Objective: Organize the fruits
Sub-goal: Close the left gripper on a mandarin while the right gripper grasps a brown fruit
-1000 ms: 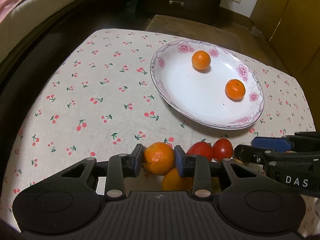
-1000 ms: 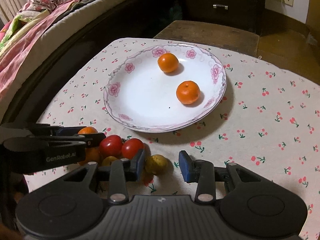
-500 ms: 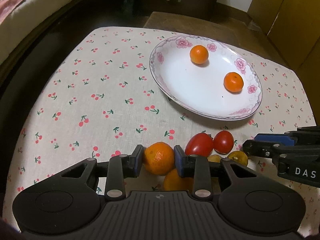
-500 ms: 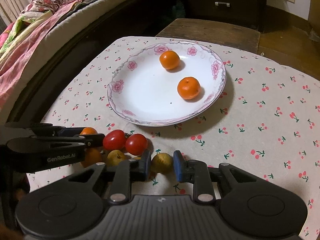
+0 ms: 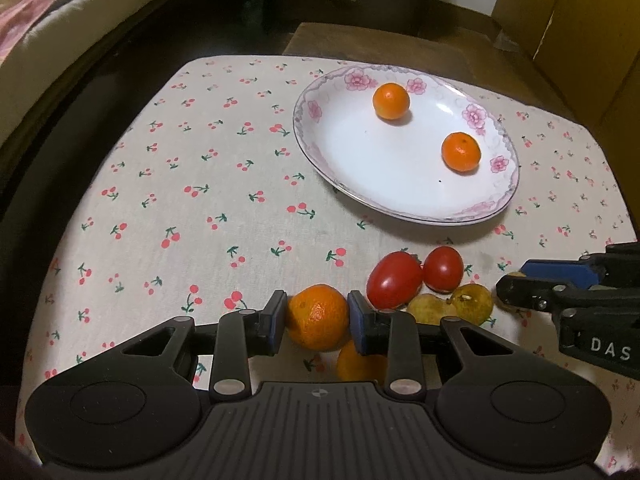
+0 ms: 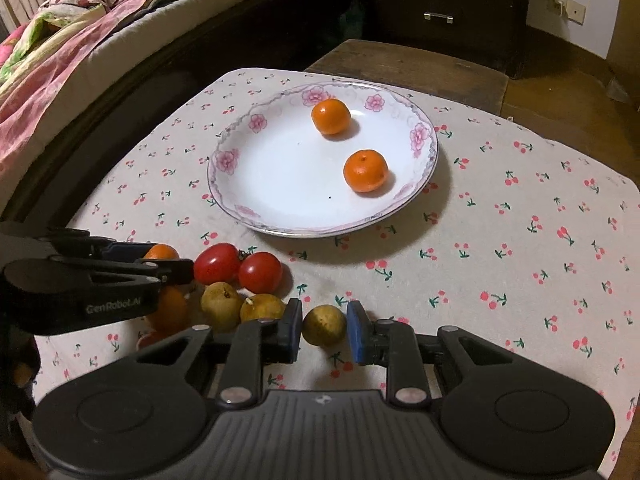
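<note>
The left gripper (image 5: 317, 317) is clamped on a tangerine (image 5: 318, 316) at six o'clock on the cherry-print tablecloth (image 5: 192, 184), and the right gripper (image 6: 324, 326) is pinched tight on a small yellow-green fruit (image 6: 324, 325). Beside them lie two red tomatoes (image 6: 238, 269) (touching each other). The flowered plate (image 6: 240, 176) at twelve o'clock holds two more tangerines (image 6: 348, 144), set apart.

Glossy white glazed plate (image 6: 280, 184) on matt woven cherry-print tablecloth (image 5: 192, 184); dimpled, faintly shiny peel on the mandarin (image 5: 318, 317), smooth glossy skin on the tomatoes (image 5: 394, 285), dull rough skin on the yellow fruit (image 6: 324, 325), matt black plastic gripper bodies.
</note>
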A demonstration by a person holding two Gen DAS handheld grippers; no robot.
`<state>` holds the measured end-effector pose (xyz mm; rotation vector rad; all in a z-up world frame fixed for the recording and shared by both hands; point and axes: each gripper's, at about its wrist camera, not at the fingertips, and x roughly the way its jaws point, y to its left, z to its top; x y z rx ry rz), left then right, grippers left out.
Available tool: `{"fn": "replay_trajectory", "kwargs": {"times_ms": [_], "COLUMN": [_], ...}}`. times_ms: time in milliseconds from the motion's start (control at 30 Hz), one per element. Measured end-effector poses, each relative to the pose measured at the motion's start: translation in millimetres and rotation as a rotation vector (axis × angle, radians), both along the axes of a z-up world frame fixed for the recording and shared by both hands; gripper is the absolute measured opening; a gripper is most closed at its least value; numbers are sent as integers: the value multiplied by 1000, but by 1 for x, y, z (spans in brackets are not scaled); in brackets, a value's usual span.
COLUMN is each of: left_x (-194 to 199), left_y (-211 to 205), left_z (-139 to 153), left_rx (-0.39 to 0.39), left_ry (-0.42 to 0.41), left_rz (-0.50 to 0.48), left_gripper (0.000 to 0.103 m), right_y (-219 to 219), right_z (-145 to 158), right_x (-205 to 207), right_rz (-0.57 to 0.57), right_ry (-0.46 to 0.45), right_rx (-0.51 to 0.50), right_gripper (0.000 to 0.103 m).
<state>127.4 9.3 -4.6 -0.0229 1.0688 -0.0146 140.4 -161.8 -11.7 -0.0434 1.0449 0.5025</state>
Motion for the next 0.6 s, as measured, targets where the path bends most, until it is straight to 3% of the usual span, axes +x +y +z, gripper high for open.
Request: {"fn": "replay_trajectory", "kwargs": {"times_ms": [600], "left_x": [-9], "left_y": [8], "left_z": [17], "left_rx": [-16], "left_ry": [-36], "left_rz": [32], "left_gripper": [40], "right_y": [-1], "right_z": [14], "right_x": [-7], "right_rz": [-4], "right_ry": [-48], "right_rx": [14], "right_gripper": [25]}}
